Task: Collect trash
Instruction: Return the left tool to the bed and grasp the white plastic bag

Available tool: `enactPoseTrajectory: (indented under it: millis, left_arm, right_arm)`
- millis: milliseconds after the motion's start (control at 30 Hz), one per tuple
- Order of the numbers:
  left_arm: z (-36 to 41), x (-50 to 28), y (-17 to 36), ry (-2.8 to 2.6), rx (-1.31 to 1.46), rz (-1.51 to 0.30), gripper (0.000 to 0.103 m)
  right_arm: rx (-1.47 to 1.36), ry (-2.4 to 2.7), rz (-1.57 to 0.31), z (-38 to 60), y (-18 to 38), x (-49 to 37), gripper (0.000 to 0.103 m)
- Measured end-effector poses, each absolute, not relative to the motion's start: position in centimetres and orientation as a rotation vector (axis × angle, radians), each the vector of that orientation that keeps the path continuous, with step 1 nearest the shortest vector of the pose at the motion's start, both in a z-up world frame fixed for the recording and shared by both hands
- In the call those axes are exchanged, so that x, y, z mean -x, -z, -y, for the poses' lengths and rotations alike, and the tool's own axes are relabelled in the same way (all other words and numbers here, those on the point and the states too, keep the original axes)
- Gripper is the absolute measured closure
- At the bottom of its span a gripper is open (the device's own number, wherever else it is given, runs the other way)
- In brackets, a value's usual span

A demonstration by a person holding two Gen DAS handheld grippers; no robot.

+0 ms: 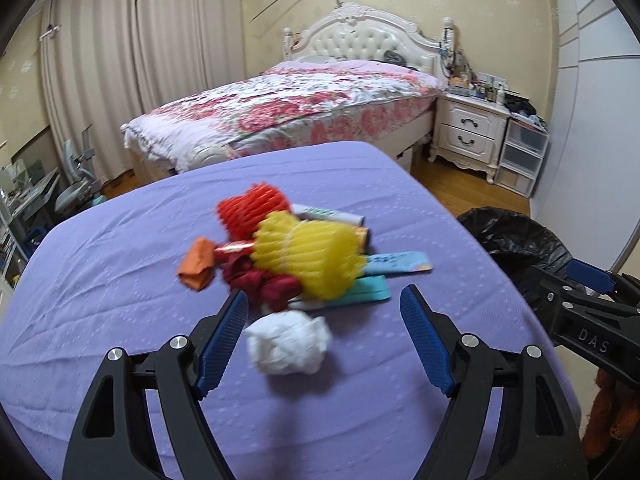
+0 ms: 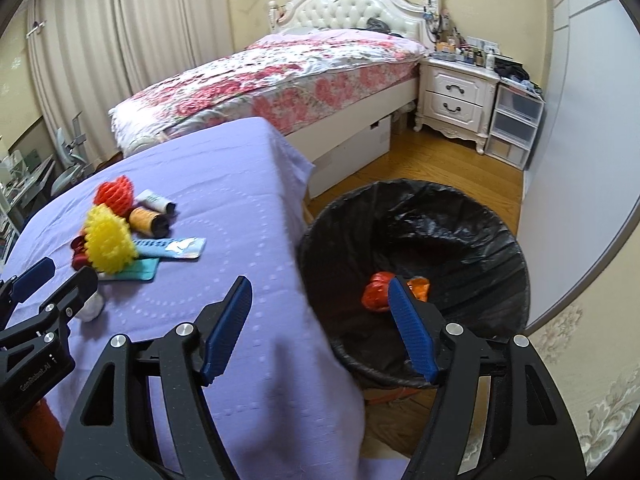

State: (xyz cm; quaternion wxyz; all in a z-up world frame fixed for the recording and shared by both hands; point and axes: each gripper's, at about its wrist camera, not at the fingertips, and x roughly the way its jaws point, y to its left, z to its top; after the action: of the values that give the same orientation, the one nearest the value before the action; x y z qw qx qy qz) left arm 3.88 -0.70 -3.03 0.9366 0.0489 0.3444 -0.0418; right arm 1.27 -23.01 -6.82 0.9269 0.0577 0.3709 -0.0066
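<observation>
We have the trash gathered in one heap near the middle of the counter (image 1: 100,260), which is draped in a purple cloth. That clustering lets us work from one spot without chasing pieces around. The heap holds a red foam net (image 1: 250,214), a yellow foam net (image 1: 308,256), an orange scrap (image 1: 198,264), some dark red crumpled wrapping (image 1: 260,284), a couple of small tubes and flat teal and blue packets. A white paper wad (image 1: 288,342) lies a little apart from the heap, on the side nearest us.

Our left hand-held gripper (image 1: 324,304) is spread wide, holding nothing, with the paper wad sitting just in front of and between its blue pads, not touching either one. We judge that it is lined up this way so the jaws can straddle the wad and pinch it from both sides; the wad looks soft and light, so it should compress easily.

Our right hand-held gripper (image 2: 320,296) is also spread wide with nothing in it, hanging at the counter's edge with one finger over the bin (image 2: 516,264). The bin stands on the floor just beside the counter, lined with a black bag, so each piece needs only a short carry. Orange-red crumpled pieces (image 2: 376,296) already lie at its bottom, so the job looks begun but mostly ahead of us.
</observation>
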Motion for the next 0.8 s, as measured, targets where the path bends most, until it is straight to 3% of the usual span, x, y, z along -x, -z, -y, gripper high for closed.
enactPoseTrajectory:
  millis: [367, 433, 567, 800]
  left_arm:
    - [-1.8, -4.3, 4.8, 0.056, -0.077, -0.760, 0.027]
    - [-1.9, -4.4, 4.9, 0.070, -0.071, -0.770, 0.036]
    - [-2.3, -4.5, 5.4, 0.106, -0.050, -0.805, 0.063]
    - [-3.6, -3.4, 4.6, 0.110, -0.037, -0.777, 0.068]
  right_arm:
    - [-0.081, -0.048, -0.772, 19.5, 6.8, -1.0, 0.034]
    - [-0.075, -0.054, -0.774, 18.9, 6.8, -1.3, 0.034]
    - [-0.067, -0.066, -0.774, 18.2, 6.8, -1.4, 0.034]
    - [-0.044, -0.098, -0.773, 16.7, 6.5, -1.7, 0.034]
